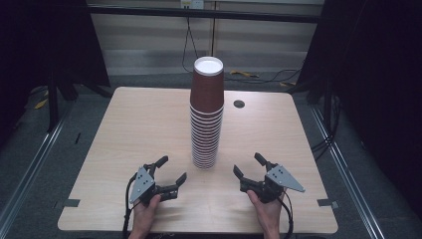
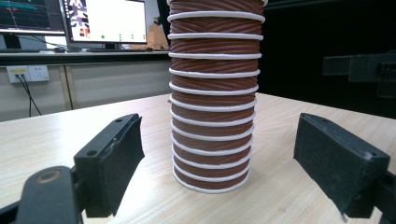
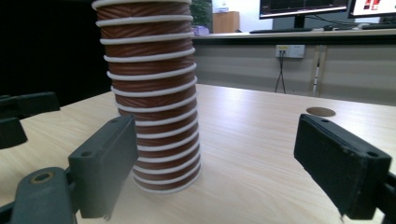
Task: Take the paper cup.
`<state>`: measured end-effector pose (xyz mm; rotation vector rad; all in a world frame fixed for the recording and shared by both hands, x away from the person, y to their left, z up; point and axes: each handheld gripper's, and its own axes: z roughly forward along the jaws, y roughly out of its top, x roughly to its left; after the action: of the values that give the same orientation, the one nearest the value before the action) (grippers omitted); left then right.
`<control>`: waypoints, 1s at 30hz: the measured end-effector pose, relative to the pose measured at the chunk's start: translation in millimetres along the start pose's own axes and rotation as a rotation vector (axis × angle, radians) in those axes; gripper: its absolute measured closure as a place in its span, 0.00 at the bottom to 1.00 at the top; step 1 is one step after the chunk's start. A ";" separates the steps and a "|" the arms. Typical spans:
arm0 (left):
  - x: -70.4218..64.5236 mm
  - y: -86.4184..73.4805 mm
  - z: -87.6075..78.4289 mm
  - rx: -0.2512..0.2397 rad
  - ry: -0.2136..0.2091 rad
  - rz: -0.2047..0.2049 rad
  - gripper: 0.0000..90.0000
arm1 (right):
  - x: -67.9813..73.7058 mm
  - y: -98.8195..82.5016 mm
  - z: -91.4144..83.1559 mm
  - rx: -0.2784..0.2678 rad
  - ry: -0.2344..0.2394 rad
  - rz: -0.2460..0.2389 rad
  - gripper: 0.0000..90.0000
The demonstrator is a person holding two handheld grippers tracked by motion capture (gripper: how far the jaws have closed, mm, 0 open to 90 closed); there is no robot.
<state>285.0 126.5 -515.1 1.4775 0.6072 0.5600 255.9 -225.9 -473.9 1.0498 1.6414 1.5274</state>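
Brown paper, white rims: a tall stack of cups (image 1: 206, 114) stands upside down in the middle of the table (image 1: 129, 129), rims downward, the white base of the top cup facing up.
Place: the stack sits between the two grippers and a little beyond them, touching neither; in the left gripper view the stack (image 2: 212, 98) rises straight ahead of the jaws, in the right gripper view it stands left of centre (image 3: 152, 93).
Left gripper (image 1: 166, 172): jaws spread apart, nothing between them, resting low near the table's near edge.
Right gripper (image 1: 247, 166): jaws likewise spread, nothing held, near the stack's foot on the other side.
Weight: probably very light; even the whole stack should lift with little effort.
Stiffness: thin ribbed walls likely buckle under a hard squeeze; the rolled rims are the firmest parts.
Surface: the ribbing should give the pads some bite, so slipping seems a small worry.
Stability: a tall, narrow column; a sideways push high up could topple it or fan the cups apart.
Nesting: cups may stick together, so pulling one could drag its neighbours along.
Where to hold: across the wall of the top cup just above its rim, gently; the other gripper would do well to steady the lower stack.
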 end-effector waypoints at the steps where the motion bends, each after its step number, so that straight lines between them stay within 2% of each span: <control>1: 0.0 0.0 0.0 0.000 0.000 0.000 0.17 | 0.4 1.8 0.4 -0.002 0.005 0.001 0.15; 10: 0.1 0.0 0.0 0.000 -0.002 0.000 0.17 | 4.0 20.4 7.3 0.009 0.055 -0.013 0.17; 20: 0.1 0.0 0.0 0.000 -0.002 0.001 0.17 | 7.2 40.8 15.2 0.028 0.138 -0.031 0.23; 23: 0.0 0.0 0.1 0.000 -0.002 0.000 0.17 | 8.7 46.6 16.5 0.040 0.168 -0.022 0.25; 30: 0.1 0.0 0.0 0.000 -0.002 0.000 0.17 | 9.4 59.6 23.0 0.050 0.177 -0.031 0.23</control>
<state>285.1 126.5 -515.1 1.4781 0.6050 0.5585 278.9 -206.9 -416.6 0.9336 1.8158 1.6047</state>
